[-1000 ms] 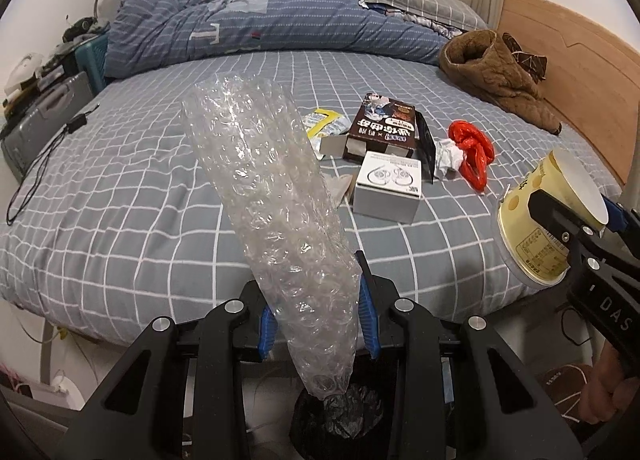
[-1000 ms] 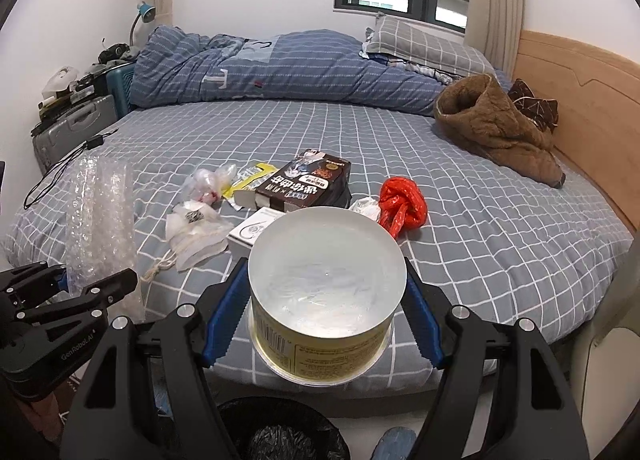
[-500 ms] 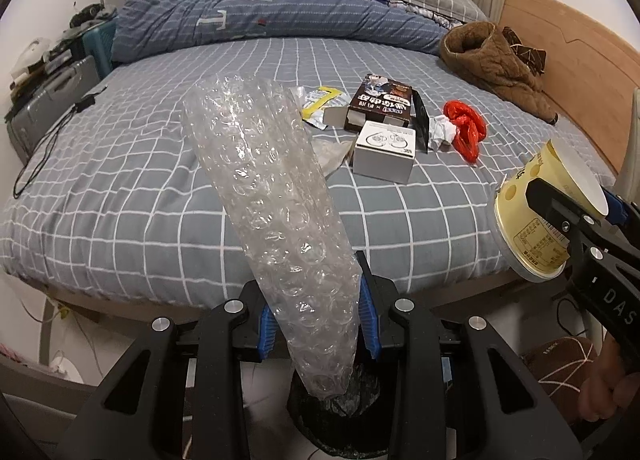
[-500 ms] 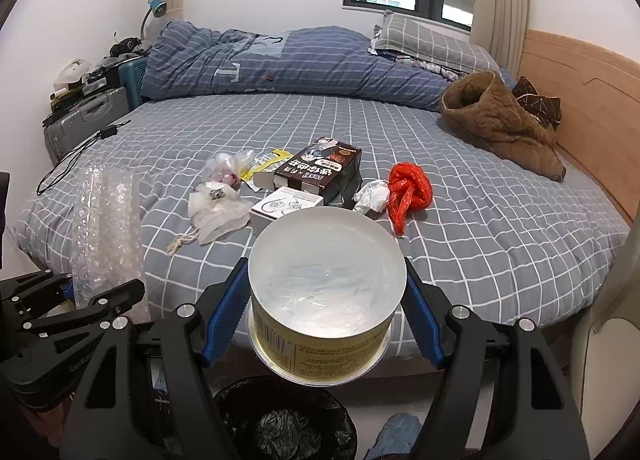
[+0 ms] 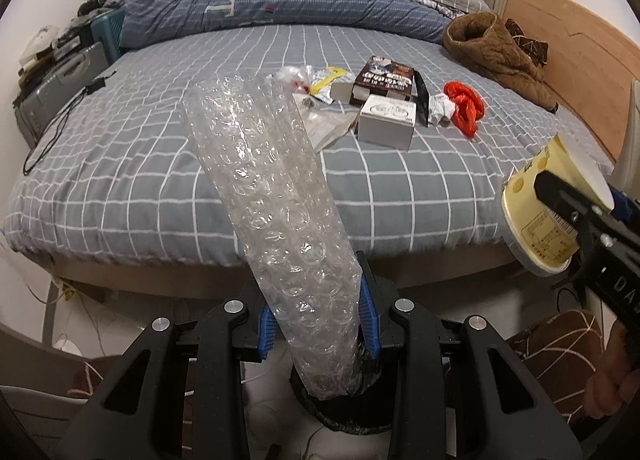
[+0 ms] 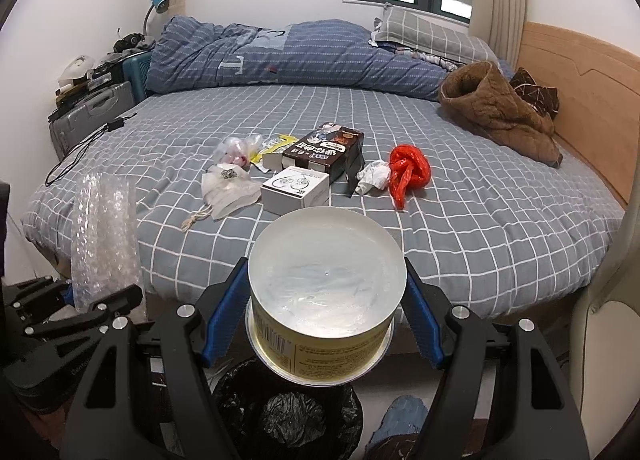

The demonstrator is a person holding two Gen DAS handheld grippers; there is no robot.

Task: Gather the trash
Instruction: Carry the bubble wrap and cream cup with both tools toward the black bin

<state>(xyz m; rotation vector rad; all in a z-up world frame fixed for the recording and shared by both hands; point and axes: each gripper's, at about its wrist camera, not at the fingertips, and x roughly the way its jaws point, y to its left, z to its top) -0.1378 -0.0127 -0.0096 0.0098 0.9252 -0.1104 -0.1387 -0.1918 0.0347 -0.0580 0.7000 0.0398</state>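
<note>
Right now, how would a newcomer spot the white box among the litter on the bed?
Start at the grey checked bed and find the litter near its middle. The white box lies in front of the dark book; it alone is plain white, with a small drawing on top.

A home bedroom: made bed (duvet, pillow, headboard)
</note>
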